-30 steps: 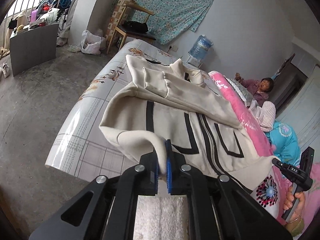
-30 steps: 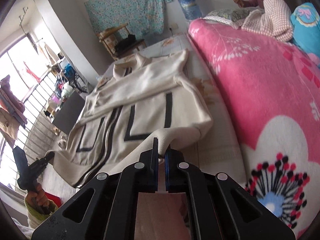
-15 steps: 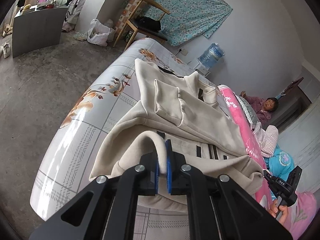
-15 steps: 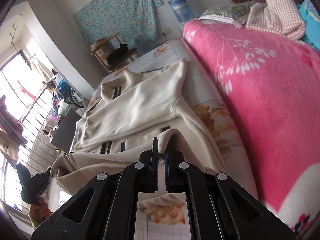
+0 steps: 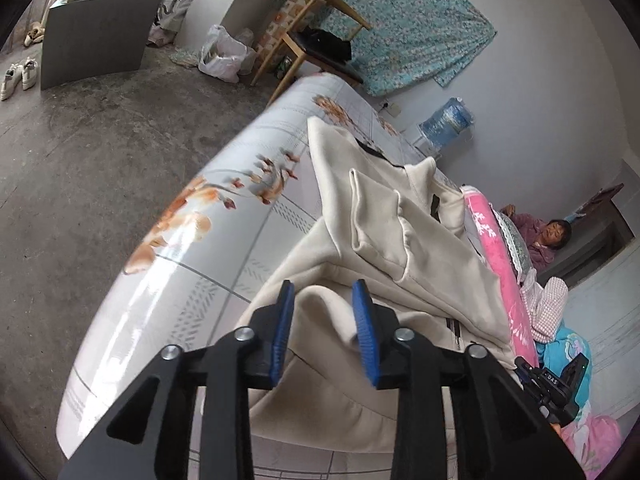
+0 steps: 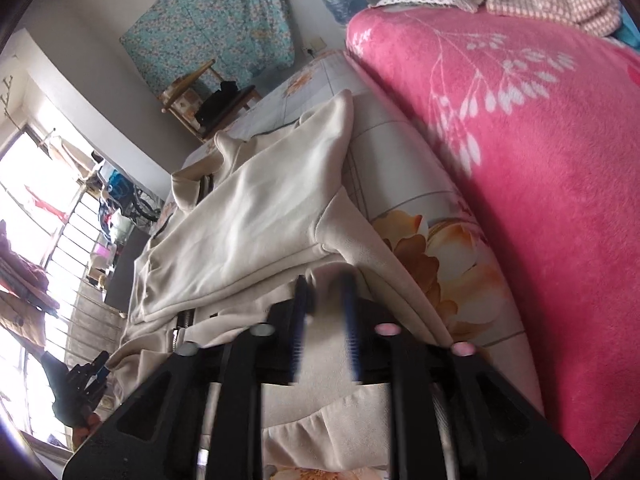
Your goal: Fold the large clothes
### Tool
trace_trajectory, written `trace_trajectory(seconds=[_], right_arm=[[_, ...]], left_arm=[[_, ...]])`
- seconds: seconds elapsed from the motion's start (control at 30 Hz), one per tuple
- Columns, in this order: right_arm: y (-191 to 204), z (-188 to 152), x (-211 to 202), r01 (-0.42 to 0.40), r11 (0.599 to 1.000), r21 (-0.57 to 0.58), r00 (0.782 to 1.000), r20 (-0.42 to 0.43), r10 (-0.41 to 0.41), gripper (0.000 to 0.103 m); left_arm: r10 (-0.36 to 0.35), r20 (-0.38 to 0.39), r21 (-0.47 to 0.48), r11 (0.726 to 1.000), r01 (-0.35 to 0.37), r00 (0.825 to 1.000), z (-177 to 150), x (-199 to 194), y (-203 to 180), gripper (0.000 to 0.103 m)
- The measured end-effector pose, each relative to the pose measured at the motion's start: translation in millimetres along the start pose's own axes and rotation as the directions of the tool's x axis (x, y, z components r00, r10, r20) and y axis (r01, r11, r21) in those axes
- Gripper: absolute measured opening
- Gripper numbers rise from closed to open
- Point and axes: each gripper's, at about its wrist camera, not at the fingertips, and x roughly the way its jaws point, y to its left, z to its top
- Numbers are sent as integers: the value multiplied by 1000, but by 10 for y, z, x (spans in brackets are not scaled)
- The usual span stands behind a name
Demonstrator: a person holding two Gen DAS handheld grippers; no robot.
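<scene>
- Right now the left gripper (image 5: 325,326) has its jaws opening; a rounded fold of the cream jacket (image 5: 404,248) sits in the gap, lying against the right blue pad while the left pad stands clear of it.
- Likewise the right gripper (image 6: 325,322) has its jaws opening, its blue pads blurred, with the jacket's hem between them; whether the cloth touches either pad cannot be told.
- Just ahead of both tools the jacket lies folded over itself on the floral bed sheet (image 5: 208,216), a sleeve laid across the top.
- Writing: on the black handle of the right gripper, seen at the lower right of the left view, small white letters read roughly "DAS"; nothing else is legible.
- Only the left view shows the grey concrete floor (image 5: 80,144) to the tool's left, a white plastic bag (image 5: 224,56), pale shoes (image 5: 18,78), and a person (image 5: 548,240) seated far ahead to the right.
- Only the right view shows the pink floral blanket (image 6: 532,152) close on the tool's right, a barred window (image 6: 64,240) far to its left, and the left gripper held in a hand (image 6: 82,426) at the lower left.
- Both views show the wooden chair (image 5: 316,46), teal cloth (image 5: 408,20) on the wall and blue water jug (image 5: 446,122) beyond the jacket.
</scene>
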Motion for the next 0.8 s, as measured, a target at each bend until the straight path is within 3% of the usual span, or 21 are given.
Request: trace_trajectory(seconds=[0.03, 0.07, 0.2, 0.3, 0.4, 0.57, 0.7, 0.8], right_arm=[[-1, -4, -67, -6, 1000, 0, 1000, 11, 6, 44], [-11, 6, -106, -1, 1000, -4, 1000, 22, 1, 49], [-5, -71, -361, 16, 1000, -27, 999, 49, -15, 60], [-62, -198, -572, 32, 999, -24, 999, 45, -31, 61], [-133, -353, -732, 38, 999, -7, 999, 30, -38, 62], [-183, -605, -752, 59, 998, 13, 998, -31, -59, 63], [-198, -620, -678, 76, 997, 21, 997, -15, -75, 63], [-172, -564, -569, 68, 997, 23, 998, 9, -68, 63]], left_arm=[[-3, 18, -3, 1000, 4, 1000, 13, -76, 21, 32], [-1, 33, -5, 1000, 1, 999, 15, -155, 40, 32], [-4, 44, 15, 1000, 3, 999, -55, -372, 31, 32], [-16, 2, 53, 998, 16, 1000, -252, -464, -41, 37], [-69, -68, 58, 996, 73, 995, -498, -481, -86, 46], [-107, -154, -32, 994, 103, 982, -778, -304, 22, 52], [-157, -112, -162, 977, 138, 981, -768, -209, 186, 52], [-140, -68, -193, 973, 125, 988, -700, -158, 213, 50]])
